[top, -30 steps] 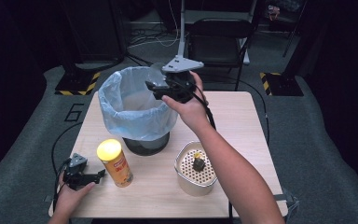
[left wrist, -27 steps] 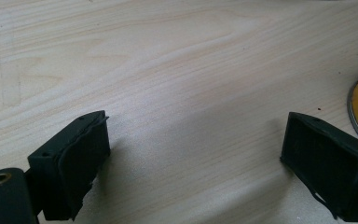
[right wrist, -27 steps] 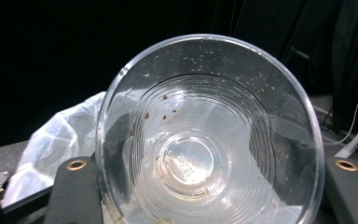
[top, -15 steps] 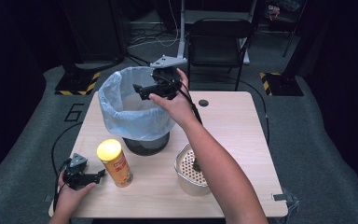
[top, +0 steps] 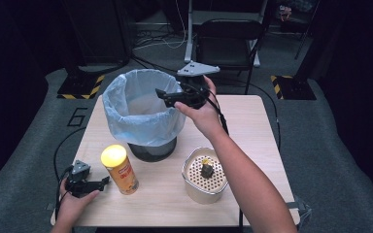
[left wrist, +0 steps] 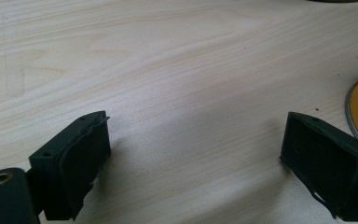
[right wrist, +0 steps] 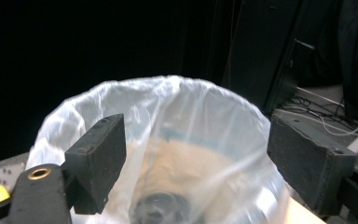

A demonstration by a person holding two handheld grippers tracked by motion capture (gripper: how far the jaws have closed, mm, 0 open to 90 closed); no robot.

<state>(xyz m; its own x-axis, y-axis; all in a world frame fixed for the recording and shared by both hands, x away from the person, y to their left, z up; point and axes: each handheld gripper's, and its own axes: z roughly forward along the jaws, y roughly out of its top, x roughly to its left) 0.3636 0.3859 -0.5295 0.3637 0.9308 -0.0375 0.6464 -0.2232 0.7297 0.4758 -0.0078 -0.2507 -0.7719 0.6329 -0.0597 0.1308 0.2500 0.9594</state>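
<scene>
We see the right gripper held over the near rim of the bin, its jaws apart with nothing between them and just closing a little. In the right gripper view a dark round piece lies at the bottom of the bin's clear liner; we cannot tell what it is. The left gripper rests on the table at the near left corner, jaws wide and empty, just beside the can with the yellow lid. A perforated basket stands near the front edge and holds a small dark item. We judge the work to be clearing things into the bin, with that item and the can still outside it. Several faults are possible from here. As the right hand draws back, a jaw or its trailing cable may snag the loose liner and pull it off the rim, or tip the bin. A reach into the basket may push it toward the table edge. The tall can may topple if a jaw strikes it high.
</scene>
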